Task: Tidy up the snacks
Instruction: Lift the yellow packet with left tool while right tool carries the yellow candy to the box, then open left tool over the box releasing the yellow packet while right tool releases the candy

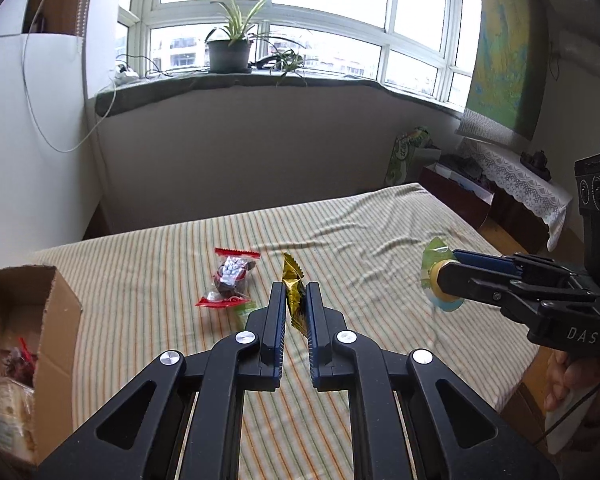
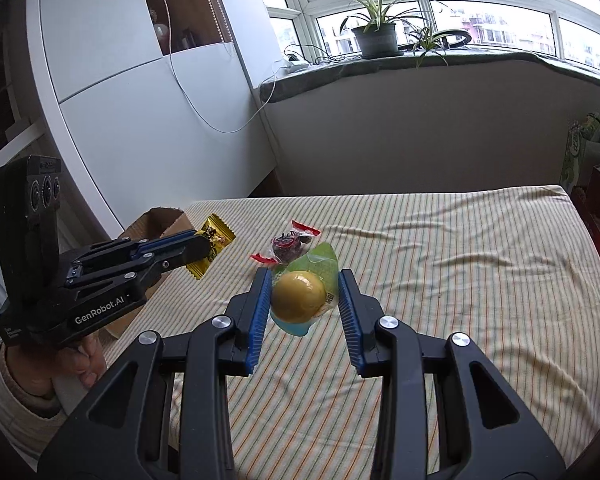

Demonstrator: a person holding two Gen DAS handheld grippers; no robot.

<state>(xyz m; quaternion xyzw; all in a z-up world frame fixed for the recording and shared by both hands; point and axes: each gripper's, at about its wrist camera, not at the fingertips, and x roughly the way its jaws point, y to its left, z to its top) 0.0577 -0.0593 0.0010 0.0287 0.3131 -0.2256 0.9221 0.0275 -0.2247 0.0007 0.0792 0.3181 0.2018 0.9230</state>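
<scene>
My left gripper (image 1: pixel 294 294) is shut on a gold foil snack packet (image 1: pixel 293 292) and holds it above the striped bed; it also shows in the right wrist view (image 2: pixel 212 245). My right gripper (image 2: pixel 303 280) is shut on a round yellow snack in a green and blue wrapper (image 2: pixel 300 295), held above the bed; it also shows in the left wrist view (image 1: pixel 438 276). A clear packet with red ends and dark contents (image 1: pixel 230 276) lies on the bed ahead; it also shows in the right wrist view (image 2: pixel 288 245). A small green packet (image 1: pixel 244 309) lies beside it.
An open cardboard box (image 1: pixel 56 320) holding several snacks sits at the bed's left edge; it also shows in the right wrist view (image 2: pixel 156 224). The striped sheet (image 2: pixel 460 280) is wrinkled to the right. A white cupboard (image 2: pixel 140 100) stands left. Low furniture (image 1: pixel 512 196) stands at right.
</scene>
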